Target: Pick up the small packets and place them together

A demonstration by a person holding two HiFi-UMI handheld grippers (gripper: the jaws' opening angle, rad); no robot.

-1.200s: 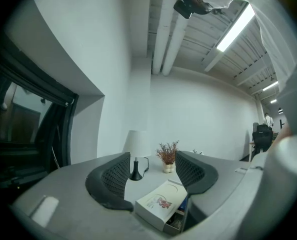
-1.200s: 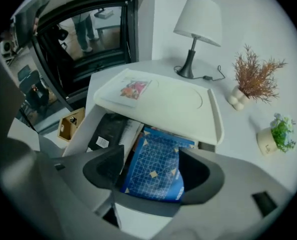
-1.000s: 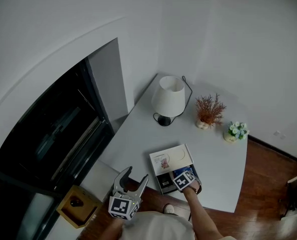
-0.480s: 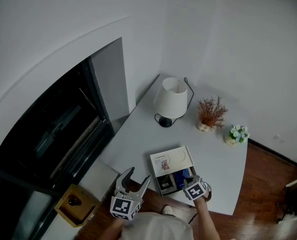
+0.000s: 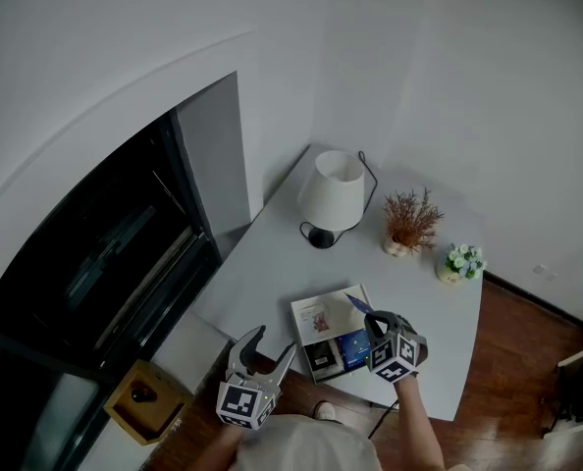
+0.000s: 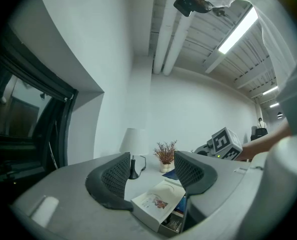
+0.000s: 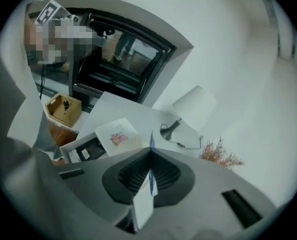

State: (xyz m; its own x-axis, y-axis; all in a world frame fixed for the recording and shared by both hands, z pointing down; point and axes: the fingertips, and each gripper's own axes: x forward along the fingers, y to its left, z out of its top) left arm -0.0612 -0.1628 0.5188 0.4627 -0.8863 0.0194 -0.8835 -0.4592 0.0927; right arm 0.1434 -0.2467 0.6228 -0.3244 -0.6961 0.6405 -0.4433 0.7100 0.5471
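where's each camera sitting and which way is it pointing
Head view: on the person's head, looking steeply down at the table; left gripper, right gripper and its forearm show.
Left gripper view: on the left gripper, looking level across the table toward the lamp; its open jaws show.
Right gripper view: on the right gripper, tilted down over the box; its jaws show, shut on a packet.
Shared: all three show the lamp and box.

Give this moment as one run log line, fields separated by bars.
right hand-held gripper: shut on blue packet | left hand-held gripper: open, empty | packet: in air over open box
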